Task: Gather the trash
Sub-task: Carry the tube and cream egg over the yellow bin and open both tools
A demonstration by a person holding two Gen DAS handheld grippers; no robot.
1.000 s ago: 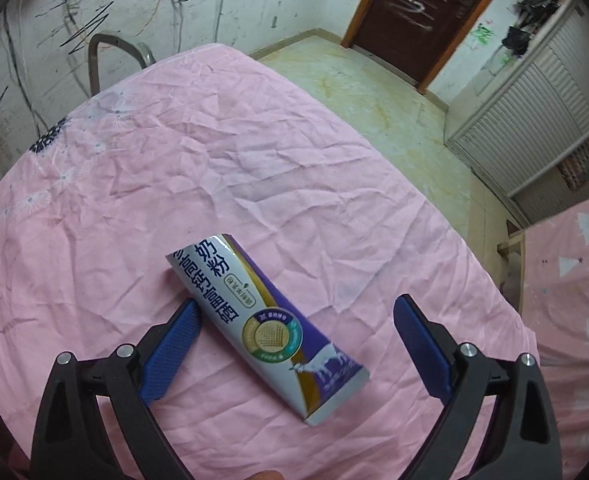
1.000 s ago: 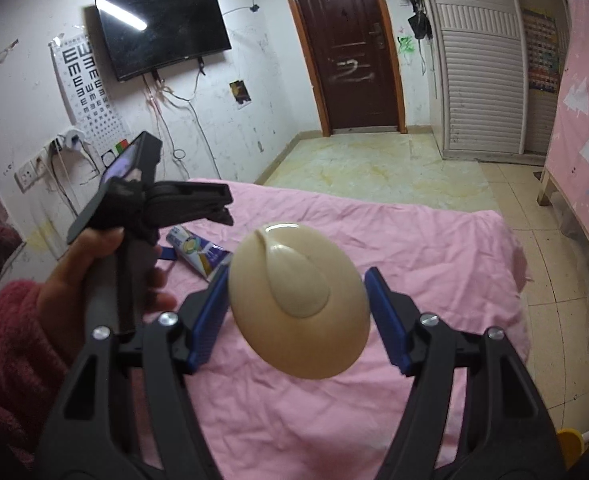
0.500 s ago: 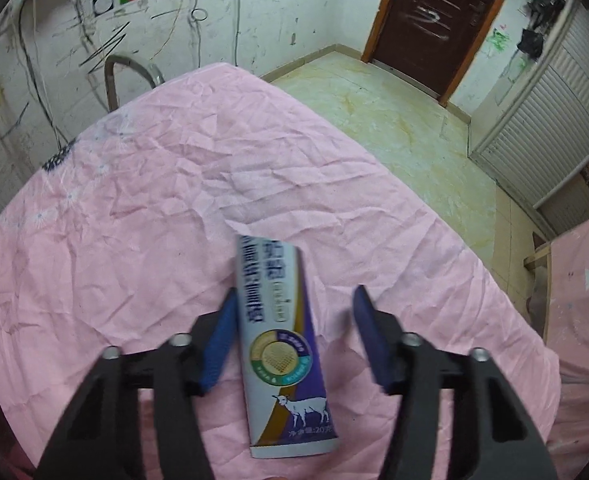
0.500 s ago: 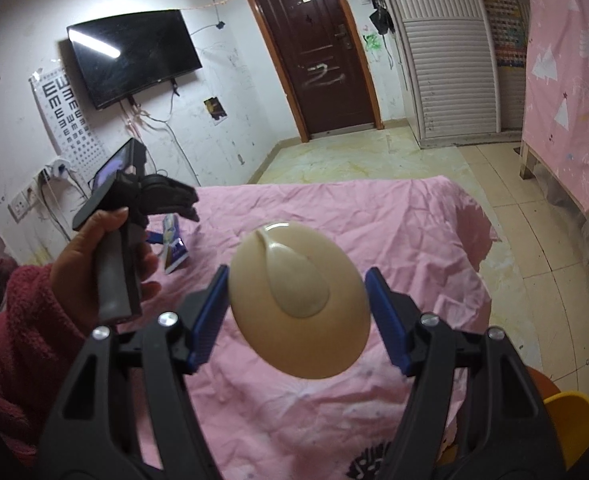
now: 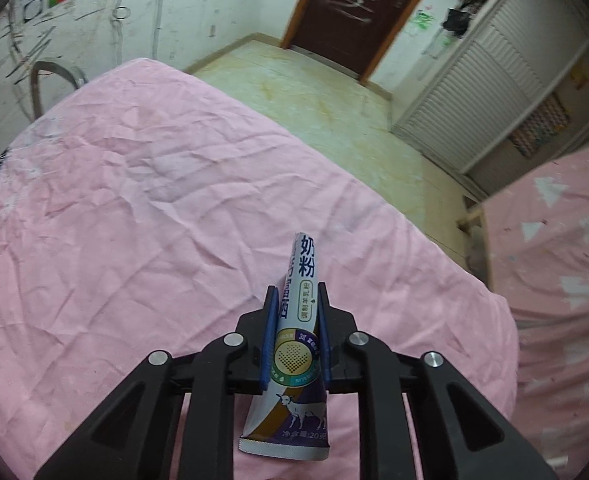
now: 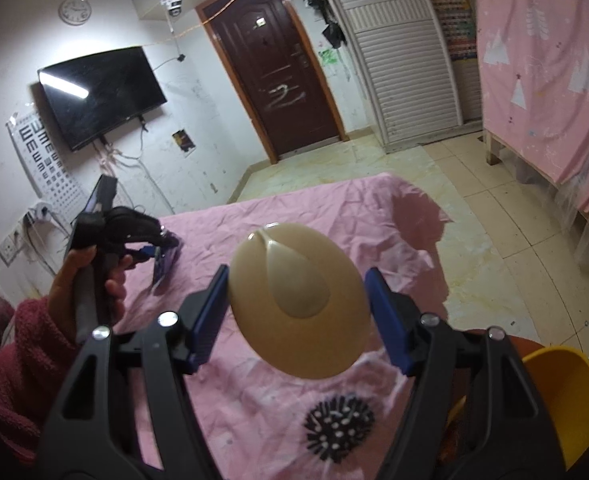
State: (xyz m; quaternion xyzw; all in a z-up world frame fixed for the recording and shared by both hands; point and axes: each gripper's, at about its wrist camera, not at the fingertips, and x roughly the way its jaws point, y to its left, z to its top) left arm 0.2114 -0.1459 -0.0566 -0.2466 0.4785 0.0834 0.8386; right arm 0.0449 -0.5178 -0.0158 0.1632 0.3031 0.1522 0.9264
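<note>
The left gripper (image 5: pixel 294 332) had just been closing and was clamped on the milk powder sachet (image 5: pixel 294 344), tilted up off the pink bedsheet (image 5: pixel 134 200). The right gripper (image 6: pixel 298 300) was clamped on a beige round lid (image 6: pixel 298 300) near the yellow bin (image 6: pixel 562 396); each grip probably needed to stay firm until above the bin.

Milk powder sachet (image 5: pixel 297 344): slim white-purple-gold stick pack, goat picture, green-ringed yellow emblem, Chinese print; pinched flat on edge at mid-length, lifted off the pink sheet, sealed end toward camera. Beige round lid (image 6: pixel 299 300): glossy, teardrop-shaped raised tab, tilted face-on, clamped by its rim, above the sheet.
</note>
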